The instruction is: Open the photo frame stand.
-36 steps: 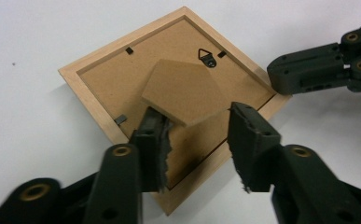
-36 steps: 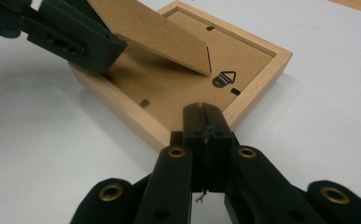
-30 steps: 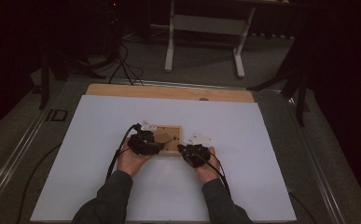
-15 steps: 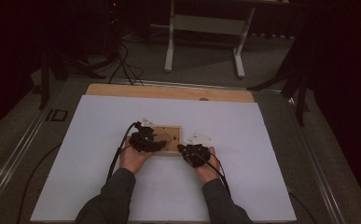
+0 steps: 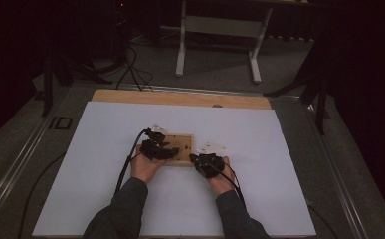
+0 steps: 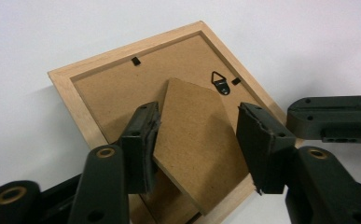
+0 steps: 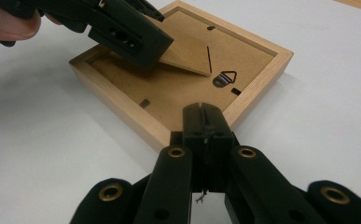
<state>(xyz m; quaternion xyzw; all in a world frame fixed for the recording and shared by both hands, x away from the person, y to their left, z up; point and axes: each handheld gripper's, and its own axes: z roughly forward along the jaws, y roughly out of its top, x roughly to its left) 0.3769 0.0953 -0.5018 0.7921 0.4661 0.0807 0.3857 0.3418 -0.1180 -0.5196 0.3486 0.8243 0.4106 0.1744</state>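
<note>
One wooden picture frame (image 6: 94,84) lies face-down mid-desk (image 5: 279,149), its single easel stand (image 6: 192,140) lifted off the backing. Left claw (image 6: 197,140) spread, jaws either side of the stand, which they have just closed in on slightly; contact unclear. Right claw (image 7: 205,135) pressed together, at the frame's near edge. Step, by my reading: working the stand. Next: close on it, swing it. One hanger (image 6: 220,84), three clips counted.

My left gripper (image 6: 197,144): matte black jaws, blocky rubber pads (image 6: 143,140), worn edges, brass-ringed pivot holes on linkage arms. My right gripper (image 7: 205,128): same black links, four brass eyelets, small screw holes. From high view: black cable (image 5: 125,167) trailing off left unit, light grey plate (image 5: 212,147) atop right one, dark grey-green long sleeves (image 5: 123,209) on both forearms.
</note>
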